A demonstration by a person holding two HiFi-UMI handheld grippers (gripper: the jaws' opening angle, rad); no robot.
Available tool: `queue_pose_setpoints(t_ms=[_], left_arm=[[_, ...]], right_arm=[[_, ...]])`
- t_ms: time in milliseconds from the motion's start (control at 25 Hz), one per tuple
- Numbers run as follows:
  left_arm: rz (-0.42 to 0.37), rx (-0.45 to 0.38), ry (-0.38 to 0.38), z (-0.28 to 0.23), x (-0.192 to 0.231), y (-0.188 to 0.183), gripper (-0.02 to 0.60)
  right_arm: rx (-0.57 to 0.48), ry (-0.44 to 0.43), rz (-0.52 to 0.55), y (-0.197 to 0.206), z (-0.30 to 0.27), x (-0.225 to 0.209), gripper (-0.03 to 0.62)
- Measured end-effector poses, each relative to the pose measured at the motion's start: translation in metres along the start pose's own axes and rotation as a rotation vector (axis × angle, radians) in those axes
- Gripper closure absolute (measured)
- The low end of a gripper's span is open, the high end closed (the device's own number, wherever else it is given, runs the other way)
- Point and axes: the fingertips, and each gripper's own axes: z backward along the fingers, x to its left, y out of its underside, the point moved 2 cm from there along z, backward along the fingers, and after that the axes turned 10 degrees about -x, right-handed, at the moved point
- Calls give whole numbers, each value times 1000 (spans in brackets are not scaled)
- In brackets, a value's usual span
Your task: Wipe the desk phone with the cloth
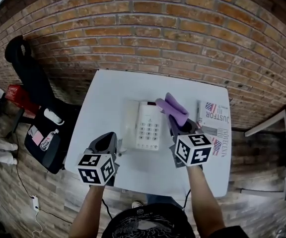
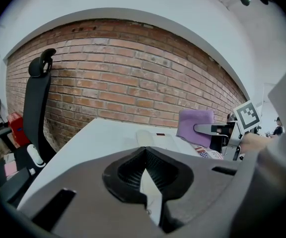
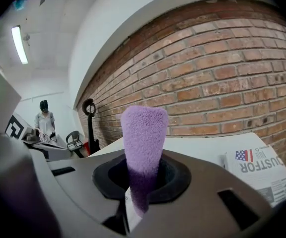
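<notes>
The right gripper's (image 3: 142, 185) fingers are clamped on the lower end of a purple cloth (image 3: 143, 133). The cloth stands up out of the jaws in a folded, rounded strip. In the head view the right gripper (image 1: 176, 122) sits at the table's 4 o'clock side, and the cloth (image 1: 173, 108) leans from the fingers toward 11 o'clock, over the top right corner of the desk phone (image 1: 147, 125). Whether cloth and phone touch cannot be told.

The left gripper's (image 2: 145, 170) fingers are pressed together with nothing between them. In the head view the left gripper (image 1: 108, 139) is at 7 o'clock on the table, just beside the phone's lower left corner. The phone lies at its 1 o'clock, and at 9 o'clock of the right fingers.

The phone, white with a keypad and its handset on the left, lies near the middle of the white table (image 1: 108, 95). A newspaper (image 1: 215, 125) lies flat at 3 o'clock, beside the right gripper.

On the floor at 9 o'clock, an open black bag (image 1: 51, 150) holds a clear bottle (image 1: 46, 142) and something pink. A black chair (image 1: 26, 68) stands behind the bag, at 10 o'clock. A brick wall (image 1: 158, 33) runs along 12 o'clock.
</notes>
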Motion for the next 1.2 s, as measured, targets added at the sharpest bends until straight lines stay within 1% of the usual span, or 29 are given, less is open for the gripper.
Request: queue_pose_setpoints(t_ms=[280,360,440,560,720,960,1200], left_arm=[[-6,46,-28,-30,7,2,577],[-9,60,-36,-36,9,3,577],[-10,73,-45,-42,11,5,577],[-13,91,-56,-48,12,8,577],[-29,114,-59,-56,10,11,577],[-36,139,-36,-63,3,18,577],[-31,140,-3,-62,4,23,577]], right_arm=[[29,74,-72,19,-40,-42,549],[46,81,-92,28,-50,-49,549],[66,70,-110,38,-59,-53,549],[99,28,-142,52,-70,-51,549],[112,-23,-194,61,-78,-49,549],[114,-46,-218,64,-78,-49,549],[126,-40,-216,71,-70,-45,549]])
